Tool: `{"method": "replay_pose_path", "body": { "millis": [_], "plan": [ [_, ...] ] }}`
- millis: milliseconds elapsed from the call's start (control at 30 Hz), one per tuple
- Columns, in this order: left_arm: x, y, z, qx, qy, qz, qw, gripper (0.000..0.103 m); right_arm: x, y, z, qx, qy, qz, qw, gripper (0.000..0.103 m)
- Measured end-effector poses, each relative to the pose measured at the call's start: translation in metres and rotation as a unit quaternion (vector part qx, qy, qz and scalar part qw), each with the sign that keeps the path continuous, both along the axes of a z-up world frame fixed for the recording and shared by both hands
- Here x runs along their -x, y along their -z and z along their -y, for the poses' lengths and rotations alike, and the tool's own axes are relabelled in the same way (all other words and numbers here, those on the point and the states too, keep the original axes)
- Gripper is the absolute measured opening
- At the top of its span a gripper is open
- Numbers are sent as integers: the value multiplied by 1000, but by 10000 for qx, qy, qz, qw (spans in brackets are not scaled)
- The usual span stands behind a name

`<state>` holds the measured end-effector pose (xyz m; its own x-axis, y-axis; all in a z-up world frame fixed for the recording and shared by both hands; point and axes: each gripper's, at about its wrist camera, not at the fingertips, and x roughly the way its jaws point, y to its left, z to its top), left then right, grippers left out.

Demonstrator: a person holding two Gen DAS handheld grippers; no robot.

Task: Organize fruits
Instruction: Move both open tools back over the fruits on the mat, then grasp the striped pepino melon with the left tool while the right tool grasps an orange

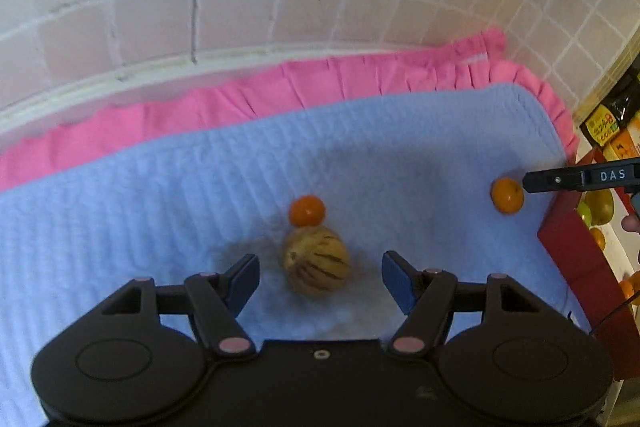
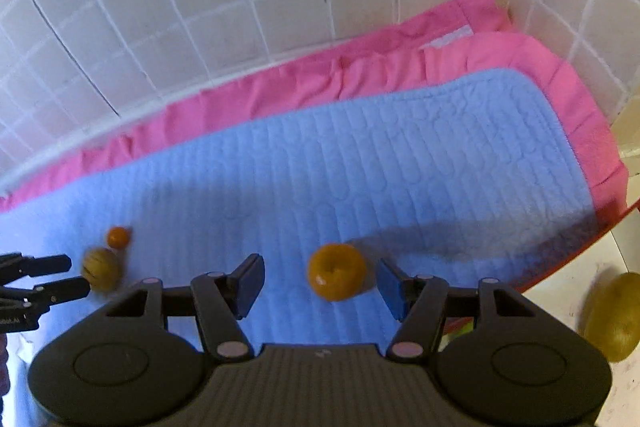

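Note:
A small striped yellow-brown melon (image 1: 315, 259) lies on the blue mat (image 1: 160, 195) between the open fingers of my left gripper (image 1: 320, 277). A small orange (image 1: 307, 210) sits just behind it, touching it. A second orange (image 1: 507, 195) lies near the mat's right edge. In the right wrist view this orange (image 2: 337, 271) lies between the open fingers of my right gripper (image 2: 320, 285). The melon (image 2: 101, 268) and the far orange (image 2: 118, 237) show at the left there, with the left gripper's fingers (image 2: 52, 263) beside the melon.
A pink cloth (image 1: 320, 83) lies under the blue mat against a tiled wall. A red tray (image 1: 576, 251) with more fruit stands at the right. A green-yellow fruit (image 2: 616, 315) lies on the white counter at the right. Packets (image 1: 608, 123) stand at the far right.

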<state>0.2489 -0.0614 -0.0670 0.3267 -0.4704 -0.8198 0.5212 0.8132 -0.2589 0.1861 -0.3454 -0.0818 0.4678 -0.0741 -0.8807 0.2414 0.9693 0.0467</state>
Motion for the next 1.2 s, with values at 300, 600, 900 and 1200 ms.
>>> {"method": "replay_pose_path", "body": {
  "millis": [300, 600, 900, 1200],
  "plan": [
    [-10, 21, 24, -188, 63, -25, 9998, 80, -20, 26, 6, 76, -36, -341, 9994, 64],
    [-13, 23, 24, -170, 31, -25, 9998, 77, -25, 38, 0, 128, -164, -497, 9985, 63],
    [-13, 25, 26, -298, 81, 74, 9995, 69, -26, 43, 1, 32, -157, -583, 9982, 58],
    [-13, 23, 22, -332, -5, 100, 9994, 48, -25, 45, 4, 3, -57, -560, 9984, 48]
  ]
}}
